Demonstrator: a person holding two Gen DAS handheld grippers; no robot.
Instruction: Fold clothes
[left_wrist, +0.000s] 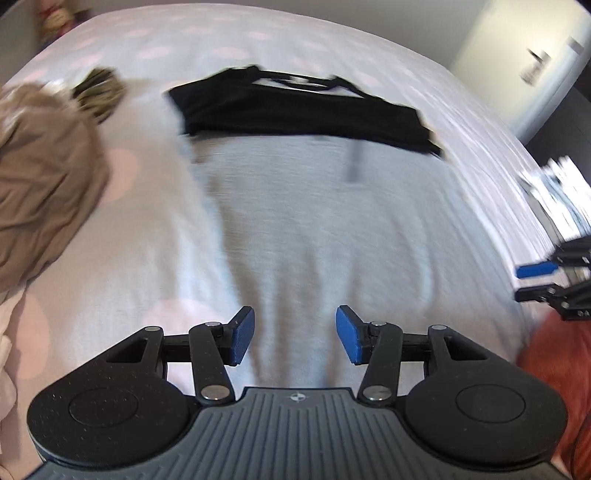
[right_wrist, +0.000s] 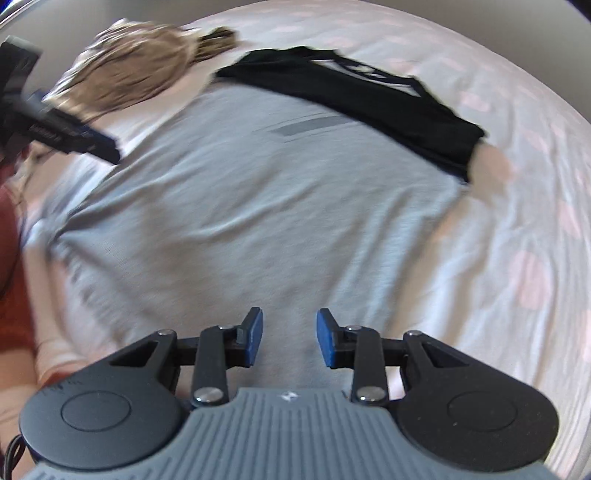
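Folding the grey garment (left_wrist: 295, 221) on the bed (left_wrist: 461, 122) goes best if both empty, parted tongs, left (left_wrist: 295, 338) and right (right_wrist: 290, 338), pinch matching edges

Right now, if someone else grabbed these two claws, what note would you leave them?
Left claw: open, nothing in it, above the grey garment.
Right claw: open, empty, above the same garment.
The grey garment lies spread on the bed; a black garment lies just beyond it, a tan pile to the left.
Done: grey garment laid out, how far folded is unclear.
Left: finish folding it, then the black garment and the tan pile.
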